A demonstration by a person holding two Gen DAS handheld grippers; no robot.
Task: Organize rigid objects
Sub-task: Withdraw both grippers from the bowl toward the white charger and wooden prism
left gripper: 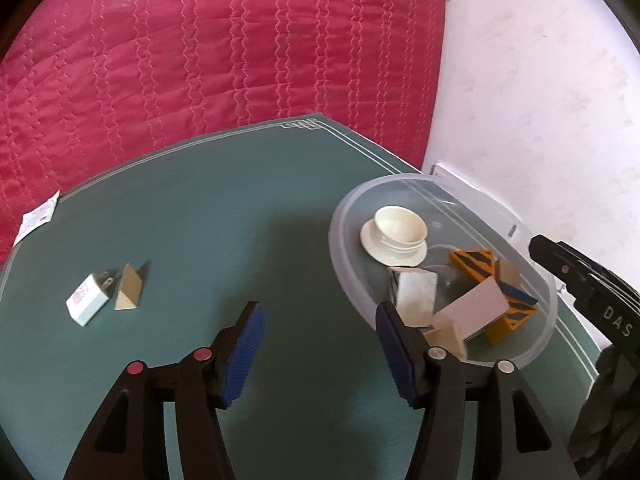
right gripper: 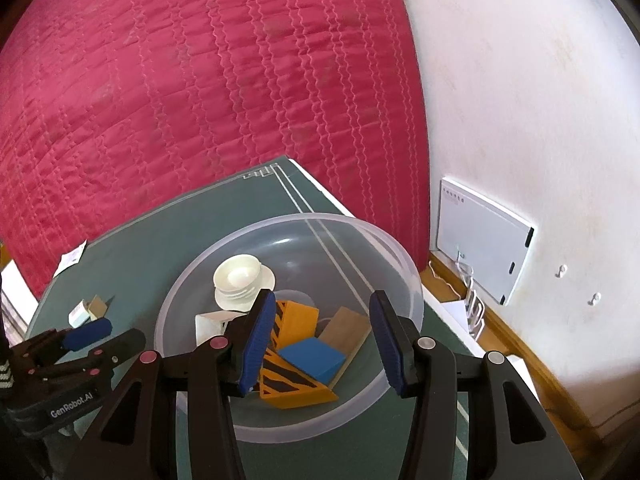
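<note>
Green mat [left gripper: 224, 208]: covers the table in the left wrist view; the two things not yet put away lie on it at about nine o'clock.
Charger [left gripper: 86, 298]: white plastic, prongs toward the block, touching or just beside it; I cannot tell which. It looks light, hard and smooth, best taken across its flat sides, clear of the prongs.
Wooden wedge [left gripper: 129, 287]: a pale block just right of the charger, probably light and stiff; its sloped faces may slip, so the flat ends look the safer hold.
Left tongs [left gripper: 320, 354]: released, blue pads apart over bare mat, nothing between them.
Clear bowl [left gripper: 348, 216]: at three o'clock, holding a cream cup [left gripper: 400, 226] on a saucer, striped orange blocks and pale blocks.
Bowl in the right wrist view [right gripper: 192, 300]: dead centre, with an orange striped block [right gripper: 298, 318], a blue block [right gripper: 312, 360] and a wooden piece piled beside the cup [right gripper: 238, 274].
Right tongs [right gripper: 324, 342]: spread over the bowl, gripping nothing.
Leftovers in this view: charger and wedge [right gripper: 98, 305] at nine o'clock, outside the bowl, near the left tongs [right gripper: 86, 334].
Care: the cup is the breakable piece, so anything added should go in gently, away from it.
</note>
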